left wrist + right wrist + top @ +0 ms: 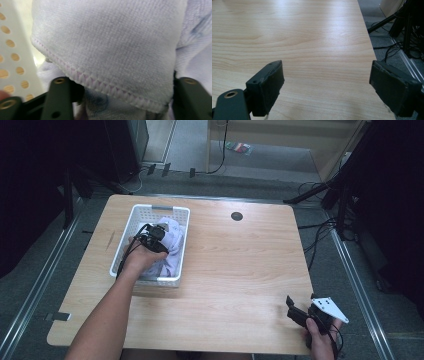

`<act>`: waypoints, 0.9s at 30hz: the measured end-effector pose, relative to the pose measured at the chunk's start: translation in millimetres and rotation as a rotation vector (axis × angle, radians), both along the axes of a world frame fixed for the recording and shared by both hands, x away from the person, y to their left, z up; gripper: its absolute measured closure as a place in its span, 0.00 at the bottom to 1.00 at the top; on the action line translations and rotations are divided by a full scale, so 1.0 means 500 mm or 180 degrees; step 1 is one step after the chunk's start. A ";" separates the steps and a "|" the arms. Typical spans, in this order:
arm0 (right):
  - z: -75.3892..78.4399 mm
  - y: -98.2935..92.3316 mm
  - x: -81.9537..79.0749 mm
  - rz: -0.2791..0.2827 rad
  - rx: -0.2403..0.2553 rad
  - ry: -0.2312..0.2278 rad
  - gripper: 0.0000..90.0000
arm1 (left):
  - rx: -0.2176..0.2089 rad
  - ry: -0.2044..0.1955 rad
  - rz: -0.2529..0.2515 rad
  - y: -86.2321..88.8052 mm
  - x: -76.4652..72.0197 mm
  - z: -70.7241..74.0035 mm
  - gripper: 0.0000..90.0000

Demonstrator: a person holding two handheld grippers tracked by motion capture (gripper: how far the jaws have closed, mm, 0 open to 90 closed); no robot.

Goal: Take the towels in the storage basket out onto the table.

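Left tongs (159, 236) grasp the towel (107, 50) in the basket (131, 220); right tongs (325, 87) gape over the wooden table (240, 270)

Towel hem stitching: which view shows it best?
The left gripper view: the towel hangs close between that gripper's jaws, hem stitches sharp. The high view shows it as a pale bundle in the white basket. The right gripper view shows bare table.

The counter (230, 270) is bare and wide to the right of the basket (131, 222). The basket walls and the towel (172, 237) crowd the room inside it.
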State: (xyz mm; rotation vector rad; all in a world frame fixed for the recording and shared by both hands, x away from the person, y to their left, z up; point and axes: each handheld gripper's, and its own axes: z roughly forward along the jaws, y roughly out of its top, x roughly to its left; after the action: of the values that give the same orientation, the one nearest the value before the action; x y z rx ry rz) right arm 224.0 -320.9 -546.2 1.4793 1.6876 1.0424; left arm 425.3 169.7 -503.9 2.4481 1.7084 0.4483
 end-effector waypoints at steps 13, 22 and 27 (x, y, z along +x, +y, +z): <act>0.000 0.001 0.000 0.0002 -0.0001 0.0009 0.14 | -0.0377 -0.0131 0.0146 0.041 -0.006 0.026 0.62; 0.000 0.000 0.000 0.0005 -0.0001 -0.0001 0.14 | -0.0522 -0.0180 0.0293 0.067 -0.014 0.061 0.62; 0.000 -0.002 0.001 -0.0013 0.0026 0.0004 0.14 | -0.0500 -0.0257 0.0284 0.080 -0.017 0.096 0.62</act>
State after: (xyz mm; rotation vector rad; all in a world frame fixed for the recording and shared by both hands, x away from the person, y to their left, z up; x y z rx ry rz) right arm 224.3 -321.8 -546.2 1.4881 1.6823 1.0475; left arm 416.6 209.5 -455.9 2.2225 1.7538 0.4000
